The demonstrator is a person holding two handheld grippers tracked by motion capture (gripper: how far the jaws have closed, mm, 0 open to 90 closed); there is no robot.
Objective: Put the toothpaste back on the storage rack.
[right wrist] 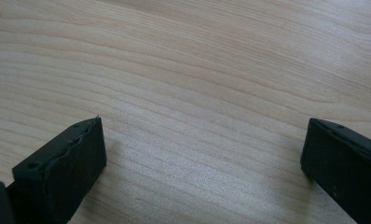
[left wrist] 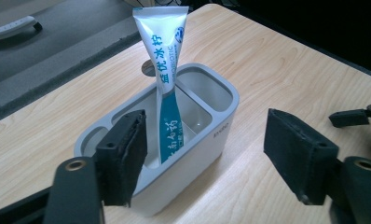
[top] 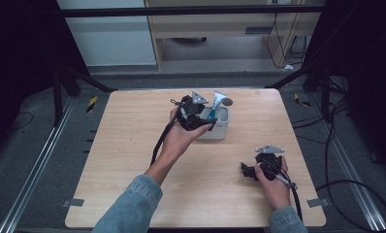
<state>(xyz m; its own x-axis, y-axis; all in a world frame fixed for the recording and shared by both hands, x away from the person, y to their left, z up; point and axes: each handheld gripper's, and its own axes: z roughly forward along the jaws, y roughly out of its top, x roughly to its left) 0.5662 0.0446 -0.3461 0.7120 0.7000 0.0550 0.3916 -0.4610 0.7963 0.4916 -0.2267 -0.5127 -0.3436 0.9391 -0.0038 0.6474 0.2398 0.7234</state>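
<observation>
A white and teal toothpaste tube [left wrist: 167,70] stands upright, cap down, in the middle compartment of a pale grey holder [left wrist: 218,133]. In the high view the tube [top: 219,99] rises from the holder [top: 221,132] at the table's far middle. My left gripper [left wrist: 207,156] hovers just in front of the holder, open, with nothing touching its pads; the tube stands free beyond them. From above, the left gripper [top: 201,119] sits at the holder's left side. My right gripper [top: 247,170] rests low near the front right of the table, and the right gripper [right wrist: 202,158] is open over bare wood.
The wooden table [top: 133,160] has bare room to the left and in front of the holder. Black cables [top: 356,189] trail on the floor at the right. A light wooden cabinet [top: 220,29] stands beyond the far edge.
</observation>
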